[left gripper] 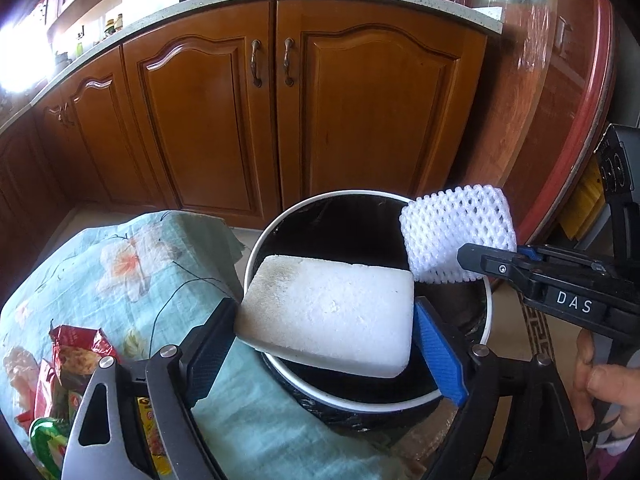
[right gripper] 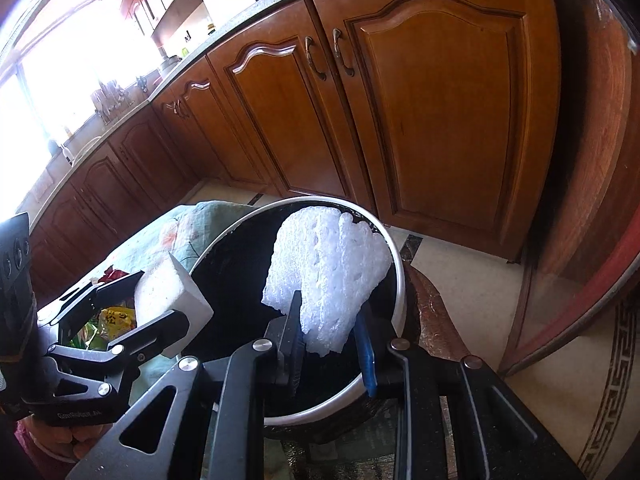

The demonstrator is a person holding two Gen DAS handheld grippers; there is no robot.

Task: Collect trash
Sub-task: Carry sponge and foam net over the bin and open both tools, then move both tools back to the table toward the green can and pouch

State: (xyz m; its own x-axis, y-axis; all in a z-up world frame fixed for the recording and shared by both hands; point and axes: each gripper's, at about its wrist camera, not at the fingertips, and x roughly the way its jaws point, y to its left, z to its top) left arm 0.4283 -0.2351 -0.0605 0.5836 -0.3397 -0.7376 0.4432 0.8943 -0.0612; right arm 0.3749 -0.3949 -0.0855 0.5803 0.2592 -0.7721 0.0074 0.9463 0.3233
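One bin (left gripper: 256,248), black liner, white rim. Left gripper (left gripper: 326,344) clamped on one foam block (left gripper: 328,316), over bin's near-left rim. Right gripper (right gripper: 332,344) clamped on one foam net (right gripper: 332,276), above bin's opening. Approx. three wrappers (left gripper: 76,352) on cloth (left gripper: 120,264) left of bin.

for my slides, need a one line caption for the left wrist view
Left gripper holds a white foam block over the black-lined trash bin while the right gripper brings white foam netting.
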